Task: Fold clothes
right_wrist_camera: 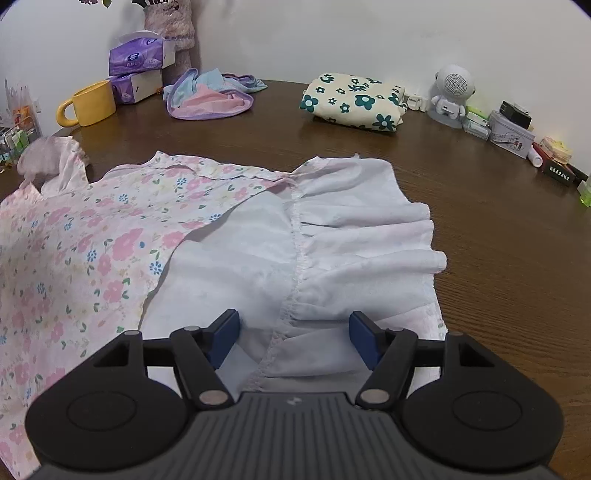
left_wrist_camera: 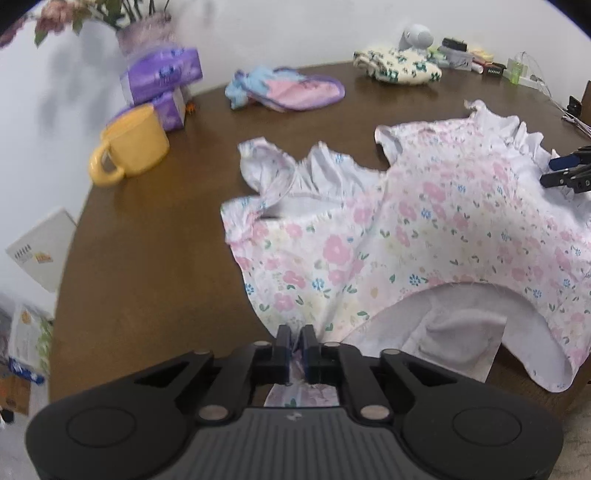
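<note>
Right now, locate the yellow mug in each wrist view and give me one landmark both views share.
Left wrist view: the yellow mug sits at left, upper half, on the table, just below the purple tissue packs.
Right wrist view: the yellow mug sits far upper left, left of the same purple tissue packs.
Shared landmark: the purple tissue packs beside the mug.

Home setting: round wooden table (right_wrist_camera: 498, 229) against white wall, yellow mug (right_wrist_camera: 90, 103), purple tissue packs (right_wrist_camera: 136, 57), flower vase (left_wrist_camera: 146, 31), small robot-shaped speaker (right_wrist_camera: 452, 94), scattered children's garments (right_wrist_camera: 210, 96).

Thin floral cloth dress (right_wrist_camera: 92, 236), glossy wood table (right_wrist_camera: 498, 229)
</note>
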A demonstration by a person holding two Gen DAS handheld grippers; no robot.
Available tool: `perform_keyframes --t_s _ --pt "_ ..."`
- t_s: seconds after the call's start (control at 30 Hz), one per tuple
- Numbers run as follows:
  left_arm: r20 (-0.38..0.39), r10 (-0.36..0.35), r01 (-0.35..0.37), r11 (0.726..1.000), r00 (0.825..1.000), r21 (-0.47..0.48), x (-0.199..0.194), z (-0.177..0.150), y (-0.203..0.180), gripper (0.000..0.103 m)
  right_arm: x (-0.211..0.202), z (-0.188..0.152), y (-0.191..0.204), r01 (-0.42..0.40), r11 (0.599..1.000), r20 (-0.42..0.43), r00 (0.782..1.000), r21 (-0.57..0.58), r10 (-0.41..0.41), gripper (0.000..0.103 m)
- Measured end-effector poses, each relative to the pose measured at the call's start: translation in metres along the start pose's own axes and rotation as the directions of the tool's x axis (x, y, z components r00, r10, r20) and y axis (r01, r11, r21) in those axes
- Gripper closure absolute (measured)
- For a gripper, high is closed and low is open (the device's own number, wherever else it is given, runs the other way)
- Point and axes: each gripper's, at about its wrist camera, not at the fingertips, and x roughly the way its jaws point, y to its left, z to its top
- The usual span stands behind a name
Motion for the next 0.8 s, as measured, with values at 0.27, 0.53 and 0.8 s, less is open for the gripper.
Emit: perform_keyframes --t_s 0.27,0.53,0.8 --pt "0.124 0.043 -0.032 0.995 0.991 -0.092 -0.003 0.026 0.020 0.060 -0.026 -0.001 -0.012 0.024 0.999 0.059 0.998 0.025 -0.025 0.037" --pt "0.130 0.045 -0.043 0.999 0.991 -0.019 0.053 0.063 0.017 0.075 0.000 0.026 -0.022 0.018 1.000 0.049 0.999 0.000 -0.018 0.037" --pt "0.129 0.072 -0.065 0.996 0.989 -0.059 0.075 0.072 0.027 0.077 0.027 0.033 -0.031 -0.011 1.000 0.011 1.000 0.015 0.011 0.037"
